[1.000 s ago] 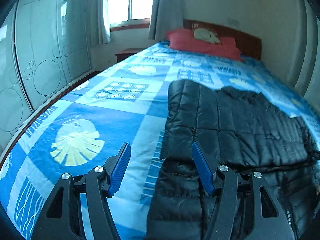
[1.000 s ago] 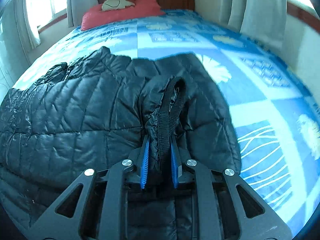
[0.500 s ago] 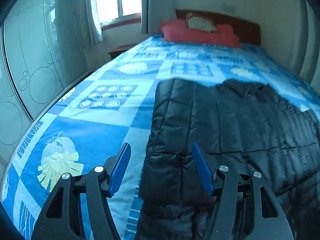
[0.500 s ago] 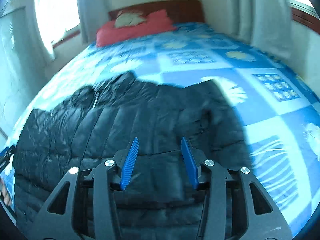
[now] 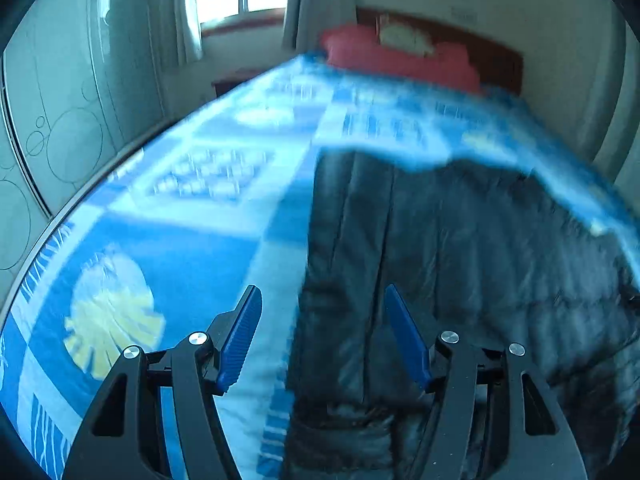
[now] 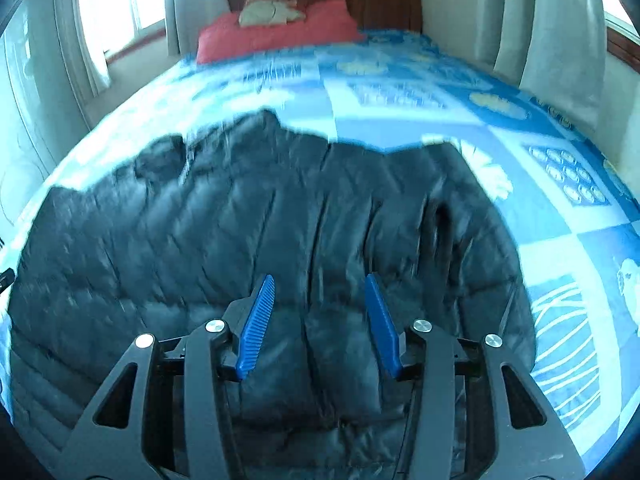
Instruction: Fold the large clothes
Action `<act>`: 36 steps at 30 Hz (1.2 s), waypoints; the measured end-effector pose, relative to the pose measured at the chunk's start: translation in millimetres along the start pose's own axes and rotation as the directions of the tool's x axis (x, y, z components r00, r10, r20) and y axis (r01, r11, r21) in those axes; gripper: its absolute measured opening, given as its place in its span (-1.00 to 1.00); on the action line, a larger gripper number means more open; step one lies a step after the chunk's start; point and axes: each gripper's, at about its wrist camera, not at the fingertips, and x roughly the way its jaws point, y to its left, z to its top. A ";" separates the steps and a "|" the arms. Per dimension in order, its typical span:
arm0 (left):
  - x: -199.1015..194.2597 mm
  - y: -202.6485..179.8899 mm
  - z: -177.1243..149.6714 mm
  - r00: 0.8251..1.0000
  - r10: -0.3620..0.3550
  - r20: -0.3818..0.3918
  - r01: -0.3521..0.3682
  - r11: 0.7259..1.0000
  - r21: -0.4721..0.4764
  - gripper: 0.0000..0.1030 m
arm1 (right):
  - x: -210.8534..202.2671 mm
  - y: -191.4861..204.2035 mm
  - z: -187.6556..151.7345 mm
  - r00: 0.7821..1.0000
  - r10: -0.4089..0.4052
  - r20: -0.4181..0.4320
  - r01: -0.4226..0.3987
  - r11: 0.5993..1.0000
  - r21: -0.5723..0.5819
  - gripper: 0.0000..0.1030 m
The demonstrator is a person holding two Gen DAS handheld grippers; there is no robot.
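A black quilted puffer jacket point(image 6: 248, 240) lies spread flat on the blue patterned bedspread point(image 6: 400, 92). My right gripper point(image 6: 320, 316) is open and empty, held just above the jacket's near part. In the left wrist view the jacket point(image 5: 460, 248) fills the right half, its left edge running down the middle. My left gripper point(image 5: 324, 336) is open and empty over that left edge, one finger over the bedspread point(image 5: 168, 240), the other over the jacket. Both views are blurred by motion.
Red pillows point(image 6: 276, 36) and a wooden headboard point(image 6: 384, 4) stand at the far end of the bed. A glass wardrobe point(image 5: 60, 120) runs along the left side. Curtains point(image 6: 556, 24) hang at the right.
My right gripper opened and let go of the jacket's edge, which now lies flat. Both grippers have drawn back and shifted over the jacket.
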 end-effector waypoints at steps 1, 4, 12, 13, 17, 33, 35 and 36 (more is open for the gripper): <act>-1.2 0.2 9.9 1.000 -0.015 0.019 0.015 1.000 -0.015 0.26 | 4.4 1.1 6.7 1.000 -0.004 0.002 0.004 1.000 0.002 -0.08; 15.5 -8.3 32.4 0.999 -0.011 0.037 0.011 1.000 -0.013 0.27 | 20.8 6.2 18.8 1.000 -0.012 0.009 0.012 1.000 -0.010 -0.08; 108.9 -17.7 23.8 0.980 0.082 -0.182 -0.077 0.997 0.031 0.32 | 63.5 1.6 10.4 0.997 -0.026 -0.080 0.024 1.000 -0.020 0.10; 103.3 -18.4 27.0 0.982 0.085 -0.171 -0.080 0.996 0.037 0.32 | 60.0 2.3 12.5 0.996 -0.028 -0.079 0.026 0.999 -0.025 0.10; 71.1 -19.0 40.7 0.995 0.084 -0.062 -0.081 0.996 0.047 0.30 | 43.8 -0.3 25.1 0.999 -0.029 -0.016 0.028 0.999 -0.018 0.09; 123.3 -23.6 51.6 0.986 0.076 -0.145 -0.073 0.997 0.028 0.39 | 70.1 -0.3 26.3 0.999 -0.035 -0.038 0.034 0.999 -0.027 0.21; 104.3 -16.6 48.3 0.990 0.040 -0.138 -0.039 0.999 0.007 0.39 | 47.3 -3.0 20.8 0.999 -0.007 -0.038 0.006 1.000 -0.026 0.23; 90.0 -11.2 44.0 0.992 0.015 -0.125 -0.015 1.000 0.000 0.39 | 32.5 -4.9 14.8 1.000 0.010 -0.026 -0.011 0.999 -0.035 0.30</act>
